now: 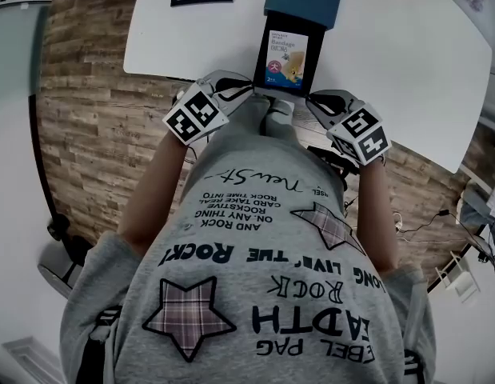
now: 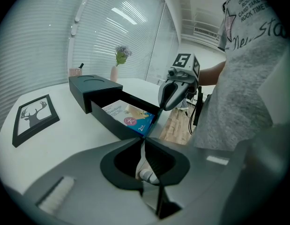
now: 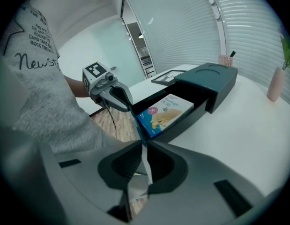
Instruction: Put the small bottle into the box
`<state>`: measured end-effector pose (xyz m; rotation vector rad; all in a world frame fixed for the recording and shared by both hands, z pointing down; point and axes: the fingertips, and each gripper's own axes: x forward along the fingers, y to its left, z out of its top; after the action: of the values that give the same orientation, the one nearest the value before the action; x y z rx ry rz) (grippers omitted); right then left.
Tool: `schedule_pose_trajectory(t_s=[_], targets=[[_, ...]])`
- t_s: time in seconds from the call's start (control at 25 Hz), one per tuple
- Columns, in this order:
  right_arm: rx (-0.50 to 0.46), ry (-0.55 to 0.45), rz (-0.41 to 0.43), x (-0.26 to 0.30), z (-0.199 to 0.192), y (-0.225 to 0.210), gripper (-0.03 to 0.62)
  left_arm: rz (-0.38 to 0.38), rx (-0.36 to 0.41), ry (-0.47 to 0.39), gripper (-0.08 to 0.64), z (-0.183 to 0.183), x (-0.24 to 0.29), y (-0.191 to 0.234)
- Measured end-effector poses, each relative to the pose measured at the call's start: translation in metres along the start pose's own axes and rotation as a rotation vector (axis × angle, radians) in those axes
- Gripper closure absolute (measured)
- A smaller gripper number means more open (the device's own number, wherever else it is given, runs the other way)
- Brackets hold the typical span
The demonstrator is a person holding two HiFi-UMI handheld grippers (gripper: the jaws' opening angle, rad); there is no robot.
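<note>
A black box (image 1: 261,54) lies open on the white table (image 1: 407,62), with a blue bandage pack (image 1: 286,58) in its drawer. Both grippers hover over the table's near edge, in front of my grey shirt. Between them hangs a thin clear plastic wrapper (image 1: 273,117). My left gripper (image 1: 249,94) is shut on the wrapper. The white end of a small bottle (image 2: 147,175) shows just below its jaws (image 2: 141,142). My right gripper (image 1: 313,102) is shut on a strip of the same wrapper (image 3: 145,170). The box (image 2: 95,90) stands just beyond the jaws in both gripper views.
A framed deer picture (image 2: 34,116) lies on the table left of the box. A vase of flowers (image 2: 117,64) and a pink cup stand at the far side. Beside the table are wooden floor (image 1: 95,134) and cables (image 1: 423,230).
</note>
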<state>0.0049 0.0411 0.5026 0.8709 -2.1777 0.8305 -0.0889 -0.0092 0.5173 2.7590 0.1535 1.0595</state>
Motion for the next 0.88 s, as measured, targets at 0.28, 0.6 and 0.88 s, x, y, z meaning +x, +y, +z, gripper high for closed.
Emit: schedule_pose_trajectory(t_s=[0.28, 0.6, 0.88], targets=[[0.002, 0.001, -0.004, -0.003, 0.003, -0.007, 0.551, -0.001, 0.005, 0.001, 0.523, 0.005, 0.004, 0.004], [-0.005, 0.003, -0.007, -0.001, 0.006, -0.013, 0.552, 0.005, 0.005, 0.001, 0.523, 0.007, 0.005, 0.011], [-0.008, 0.001, -0.006, -0.004, 0.010, -0.018, 0.554, 0.015, 0.000, -0.001, 0.523, 0.013, 0.006, 0.016]])
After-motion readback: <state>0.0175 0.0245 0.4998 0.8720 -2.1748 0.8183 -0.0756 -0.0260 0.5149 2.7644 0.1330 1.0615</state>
